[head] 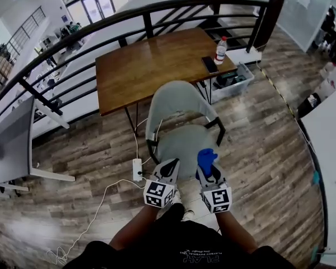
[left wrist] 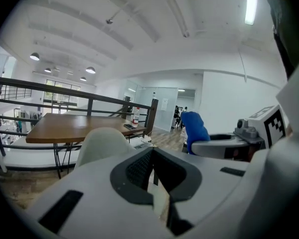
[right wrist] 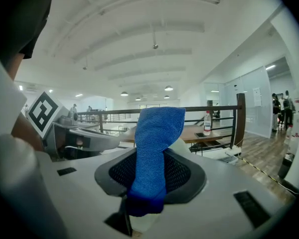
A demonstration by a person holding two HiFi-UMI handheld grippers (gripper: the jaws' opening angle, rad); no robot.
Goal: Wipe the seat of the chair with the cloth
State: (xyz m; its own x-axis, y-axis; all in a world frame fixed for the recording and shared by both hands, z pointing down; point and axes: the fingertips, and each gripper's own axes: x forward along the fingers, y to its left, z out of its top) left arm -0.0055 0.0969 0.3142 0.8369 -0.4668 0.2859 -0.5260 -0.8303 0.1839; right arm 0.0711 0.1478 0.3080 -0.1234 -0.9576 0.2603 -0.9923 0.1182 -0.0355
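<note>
cloth (right wrist: pixel 157 148): blue, stands up free above the jaws that pinch its lower end.
right gripper (right wrist: pixel 149 179): jaws closed on the cloth.
cloth position: head view puts it over the front edge of the chair seat (head: pixel 185 142); cannot tell whether it touches.
left gripper (left wrist: pixel 153 168): jaws together, nothing between them; just beside the right gripper.
chair (head: pixel 179 108): pale grey shell with dark arms, pushed up to the wooden table (head: pixel 151 66).
head view only: black phone (head: pixel 210 64) next to the water bottle (head: pixel 220 50) on the table, white power strip (head: pixel 137 170) on the plank floor.
gripper views only: white ceiling with lamps, chair back seen side-on.
railing (head: pixel 157 11): black, curves behind the table.
</note>
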